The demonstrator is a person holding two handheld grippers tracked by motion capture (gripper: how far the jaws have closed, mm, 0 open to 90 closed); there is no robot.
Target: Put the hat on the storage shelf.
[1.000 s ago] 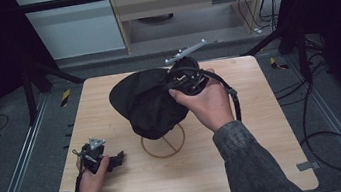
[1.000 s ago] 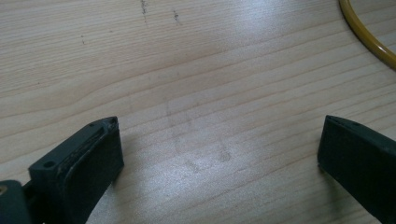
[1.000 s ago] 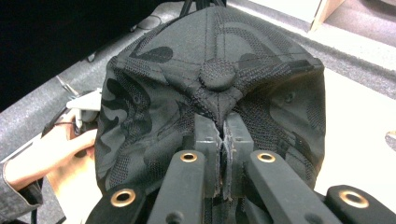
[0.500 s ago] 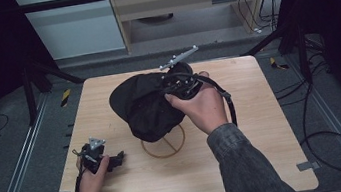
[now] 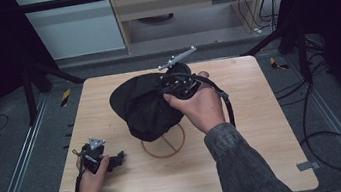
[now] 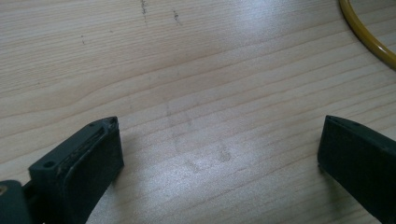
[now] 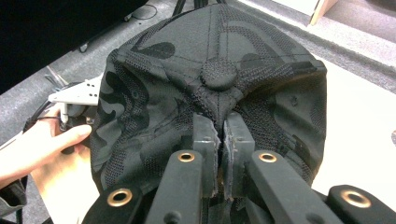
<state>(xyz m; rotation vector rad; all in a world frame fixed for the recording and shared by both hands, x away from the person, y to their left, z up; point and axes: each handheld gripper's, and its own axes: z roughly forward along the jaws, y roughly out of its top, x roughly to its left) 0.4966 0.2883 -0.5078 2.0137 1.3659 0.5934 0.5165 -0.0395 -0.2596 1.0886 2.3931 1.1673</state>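
In the high view, the right gripper is holding a black cap above the middle of the tabletop, over a yellow ring, while the left gripper is resting near the front left corner. In the left gripper view its jaws are standing wide apart over bare wood, gripping nothing. In the right gripper view the jaws are pinching the cap's crown fabric just below the top button, the crown facing the camera and its long axis running away from it.

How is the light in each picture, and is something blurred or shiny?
High view: dim, with dark edges; the cap shows little detail. Left gripper view: a pale sheen on the table, and the near fingers are soft. Right gripper view: the cap's button is sharp, the background blurred.
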